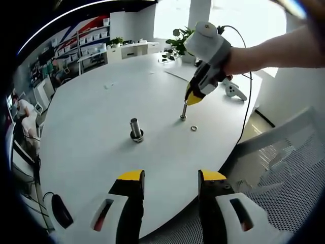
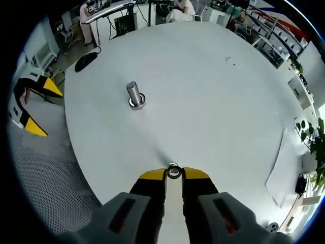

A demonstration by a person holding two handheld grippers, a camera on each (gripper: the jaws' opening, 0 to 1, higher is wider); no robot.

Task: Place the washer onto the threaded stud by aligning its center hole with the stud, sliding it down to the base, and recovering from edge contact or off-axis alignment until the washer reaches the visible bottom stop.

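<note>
Two fisheye views took in one large round white table [image 1: 101,117], smooth and matte, in an open office with shelving, desks and potted plants along the far walls. A mesh chair back sat at the table's near edge in the left gripper view.

Near the table's middle stood a thick steel bolt [image 1: 135,128] upright on a dark, ring-shaped base. Closer to the near edge rose the threaded stud [image 1: 183,111], thin and metallic, with a small loose washer [image 1: 194,128] lying flat on the table just beside it.

The left gripper [image 1: 168,176] hung past the near edge, yellow-tipped jaws spread wide with nothing between them. In the left gripper view the right gripper came in from the right, held in a person's hand, its yellow tips pressed together directly over the stud's top.

The right gripper view looked down on its own gripper [image 2: 174,174], jaws clenched on a small silver ring, the washer [image 2: 174,172] of the task, at their tips. It also showed a black computer mouse [image 2: 85,61] at the table's far edge.
</note>
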